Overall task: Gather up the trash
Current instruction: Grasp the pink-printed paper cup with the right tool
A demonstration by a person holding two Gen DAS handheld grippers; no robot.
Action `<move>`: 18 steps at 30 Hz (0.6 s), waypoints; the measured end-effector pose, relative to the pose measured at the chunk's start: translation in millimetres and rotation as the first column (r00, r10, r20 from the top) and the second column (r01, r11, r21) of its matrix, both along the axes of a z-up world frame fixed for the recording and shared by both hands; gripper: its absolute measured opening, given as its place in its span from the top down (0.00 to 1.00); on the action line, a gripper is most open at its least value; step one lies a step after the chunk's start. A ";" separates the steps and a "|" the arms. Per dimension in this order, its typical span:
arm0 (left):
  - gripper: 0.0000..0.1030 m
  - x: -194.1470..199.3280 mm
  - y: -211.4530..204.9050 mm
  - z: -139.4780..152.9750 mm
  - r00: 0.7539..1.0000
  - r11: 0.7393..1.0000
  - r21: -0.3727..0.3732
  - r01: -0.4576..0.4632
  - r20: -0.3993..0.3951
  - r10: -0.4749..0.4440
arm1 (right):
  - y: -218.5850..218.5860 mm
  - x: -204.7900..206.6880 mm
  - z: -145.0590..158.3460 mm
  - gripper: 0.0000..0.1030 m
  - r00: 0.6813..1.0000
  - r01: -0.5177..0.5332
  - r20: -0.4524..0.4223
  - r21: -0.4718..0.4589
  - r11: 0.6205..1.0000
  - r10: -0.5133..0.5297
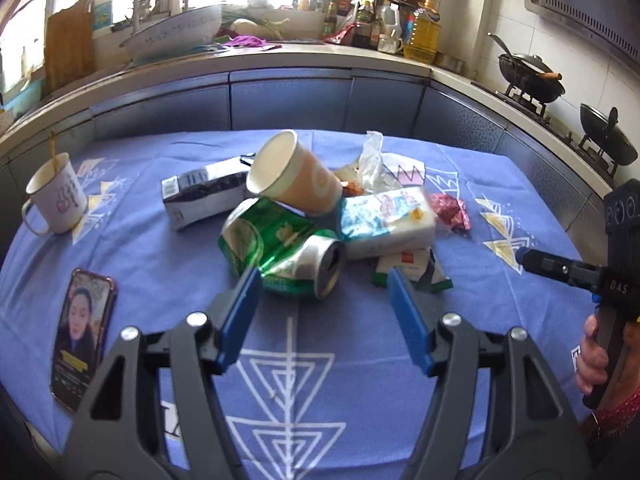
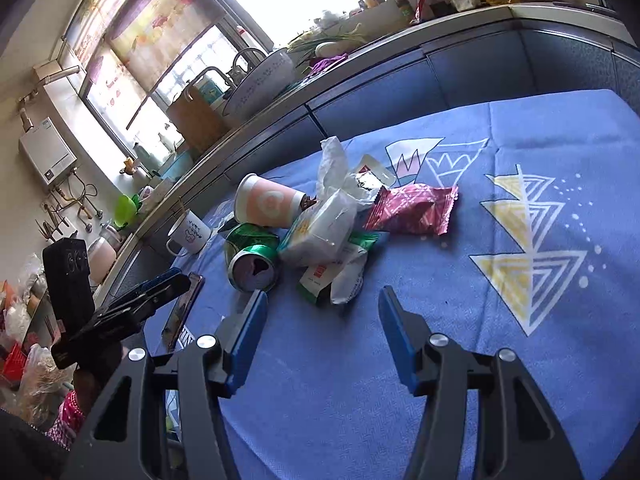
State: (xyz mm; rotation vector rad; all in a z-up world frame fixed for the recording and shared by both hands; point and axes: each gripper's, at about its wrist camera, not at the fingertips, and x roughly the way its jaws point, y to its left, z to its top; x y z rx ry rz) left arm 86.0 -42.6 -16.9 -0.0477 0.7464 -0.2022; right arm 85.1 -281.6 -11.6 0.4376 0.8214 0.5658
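Note:
A pile of trash lies mid-table on the blue cloth (image 1: 160, 264). In it are a crushed green can (image 1: 280, 252), a tipped paper cup (image 1: 294, 180), a tissue pack (image 1: 388, 220), a dark carton (image 1: 204, 196), a red wrapper (image 1: 452, 210), crumpled plastic (image 1: 372, 160) and a green-white packet (image 1: 416, 268). My left gripper (image 1: 324, 280) stands open just in front of the can, nothing between its blue fingers. My right gripper (image 2: 322, 300) is open too, near the green-white packet (image 2: 332, 276) and the can (image 2: 252, 260), touching neither. The red wrapper (image 2: 412, 208) lies farther right.
A white mug (image 1: 56, 196) with a stick in it stands at the left. A phone (image 1: 82, 336) with a lit screen lies near the table's left front edge. Behind the table runs a kitchen counter (image 1: 280, 56) with a basin, bottles and woks.

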 end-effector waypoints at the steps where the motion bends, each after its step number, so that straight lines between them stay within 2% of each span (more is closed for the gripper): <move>1: 0.39 5.9 7.8 3.2 1.000 0.999 -0.025 -0.022 -0.008 0.022 | 0.1 4.0 -0.3 0.43 1.000 -0.007 -0.013 0.011 1.000 0.008; 3: 0.39 17.7 29.0 9.5 0.998 0.995 -0.076 -0.067 -0.011 0.066 | 2.8 12.9 1.0 0.43 0.999 -0.025 -0.029 0.026 0.999 0.026; 4: 0.39 22.8 37.1 13.2 0.996 0.993 -0.078 -0.084 -0.002 0.084 | 6.5 18.0 5.0 0.43 0.999 -0.033 -0.026 0.014 0.999 0.033; 6: 0.39 38.6 51.4 17.4 0.994 0.994 -0.037 -0.107 0.018 0.108 | 17.5 29.2 15.8 0.43 0.998 -0.058 -0.010 -0.023 0.998 0.058; 9: 0.39 70.4 77.7 12.6 0.987 0.987 0.001 -0.158 -0.010 0.158 | 40.9 51.2 30.3 0.43 0.995 -0.101 -0.010 -0.037 0.994 0.100; 11: 0.39 86.3 94.9 13.2 0.980 0.980 0.035 -0.196 0.026 0.195 | 63.2 66.0 39.4 0.43 0.992 -0.123 0.009 -0.058 0.991 0.124; 13: 0.30 99.6 101.1 13.1 0.986 0.979 0.129 -0.160 0.064 0.153 | 88.6 83.1 47.4 0.43 0.989 -0.145 0.025 -0.086 0.986 0.147; 14: 0.21 107.3 101.4 9.6 0.994 0.978 0.179 -0.107 0.053 0.099 | 103.0 93.2 49.7 0.43 0.987 -0.154 0.028 -0.103 0.983 0.158; 15: 0.19 114.2 100.6 4.3 0.999 0.971 0.234 -0.049 0.034 0.042 | 117.9 104.2 50.7 0.43 0.986 -0.162 0.027 -0.126 0.979 0.167; 17: 0.19 124.3 99.0 -6.5 0.999 0.932 0.363 0.001 0.030 -0.013 | 145.4 126.9 49.3 0.43 0.983 -0.176 0.015 -0.173 0.969 0.182; 18: 0.19 128.6 99.4 -11.3 0.999 0.915 0.403 0.030 0.020 -0.042 | 155.9 137.3 45.6 0.43 0.982 -0.186 -0.002 -0.184 0.965 0.189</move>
